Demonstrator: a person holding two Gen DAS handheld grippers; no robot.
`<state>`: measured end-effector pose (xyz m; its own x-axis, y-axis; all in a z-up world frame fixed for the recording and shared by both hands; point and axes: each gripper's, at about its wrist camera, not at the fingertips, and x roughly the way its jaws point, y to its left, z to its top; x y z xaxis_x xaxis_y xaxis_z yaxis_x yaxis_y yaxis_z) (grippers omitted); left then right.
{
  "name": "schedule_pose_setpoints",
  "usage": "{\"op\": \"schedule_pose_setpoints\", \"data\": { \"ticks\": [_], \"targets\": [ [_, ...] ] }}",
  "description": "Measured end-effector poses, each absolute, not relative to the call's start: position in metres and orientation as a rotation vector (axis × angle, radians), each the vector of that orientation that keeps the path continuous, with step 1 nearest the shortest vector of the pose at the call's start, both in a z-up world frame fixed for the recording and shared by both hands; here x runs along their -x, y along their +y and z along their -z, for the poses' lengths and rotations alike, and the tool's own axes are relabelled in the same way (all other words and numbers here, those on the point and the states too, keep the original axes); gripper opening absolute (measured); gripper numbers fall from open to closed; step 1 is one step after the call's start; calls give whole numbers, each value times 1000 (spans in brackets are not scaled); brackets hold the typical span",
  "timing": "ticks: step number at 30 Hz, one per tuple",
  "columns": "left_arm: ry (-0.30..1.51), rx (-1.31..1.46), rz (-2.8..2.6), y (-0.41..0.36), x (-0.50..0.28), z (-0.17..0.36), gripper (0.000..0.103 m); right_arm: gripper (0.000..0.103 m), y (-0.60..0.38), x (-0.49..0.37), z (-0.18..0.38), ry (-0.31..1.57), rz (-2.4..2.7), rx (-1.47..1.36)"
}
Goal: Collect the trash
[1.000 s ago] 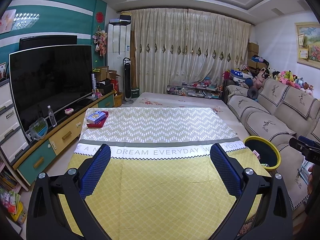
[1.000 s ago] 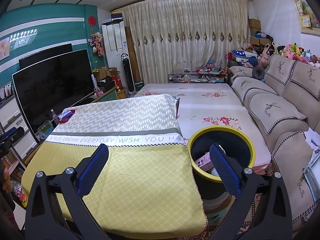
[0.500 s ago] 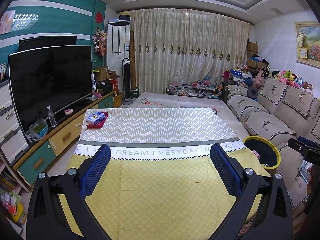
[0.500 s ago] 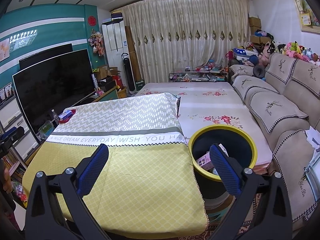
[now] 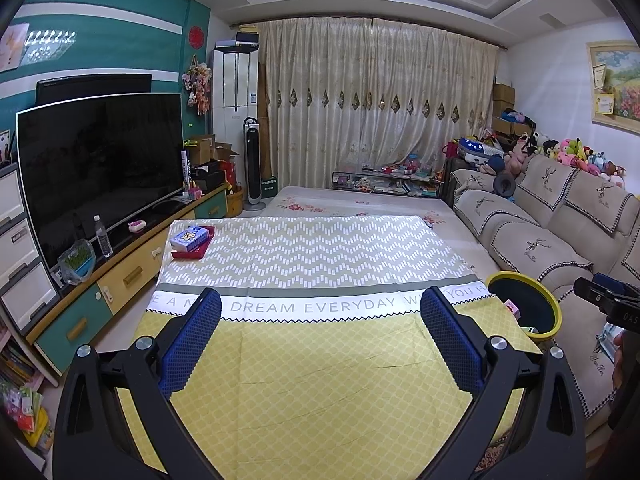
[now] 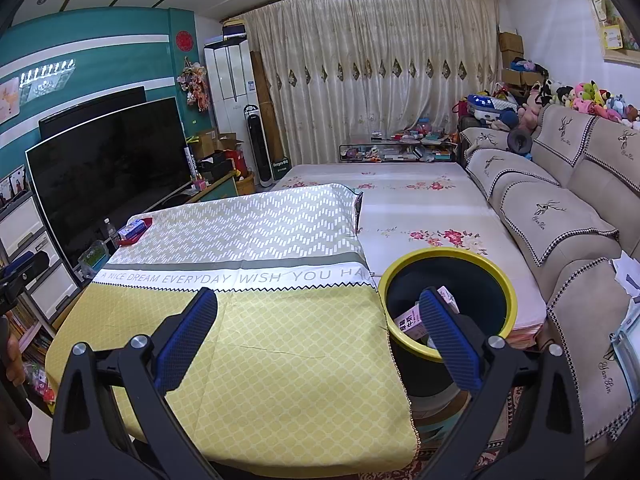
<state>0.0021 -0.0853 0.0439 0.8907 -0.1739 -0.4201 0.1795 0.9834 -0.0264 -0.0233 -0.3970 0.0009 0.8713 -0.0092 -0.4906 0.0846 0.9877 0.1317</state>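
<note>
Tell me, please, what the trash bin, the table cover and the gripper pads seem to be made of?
The trash bin: probably plastic, with a smooth yellow rim that shows a slight sheen and a dark inside.
The table cover: printed cloth, matte, with soft creases and a hanging edge.
The blue pads on both grippers: likely rubber or foam, given their fine dotted grip texture.

The tablecloth is matt printed cloth; the bin has a glossy plastic rim; the finger pads are textured blue rubber.
</note>
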Motion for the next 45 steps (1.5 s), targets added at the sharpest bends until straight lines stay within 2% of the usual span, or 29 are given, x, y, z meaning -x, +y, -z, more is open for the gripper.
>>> {"op": "schedule_pose_setpoints", "data": {
  "ticks": [32, 35, 40, 45],
  "targets": [
    [507, 26, 229, -83, -27, -37, 98, 96, -395, 17, 13, 534, 29, -154],
    [473, 12, 210, -83, -32, -37, 98, 96, -394, 13, 16, 543, 28, -155],
    [478, -6, 222, -83, -52, -32, 98, 96, -394, -3, 19, 574, 13, -151],
    [576, -8, 210, -78, -100, -19, 98, 96, -385, -40, 19, 609, -23, -128]
  ]
}}
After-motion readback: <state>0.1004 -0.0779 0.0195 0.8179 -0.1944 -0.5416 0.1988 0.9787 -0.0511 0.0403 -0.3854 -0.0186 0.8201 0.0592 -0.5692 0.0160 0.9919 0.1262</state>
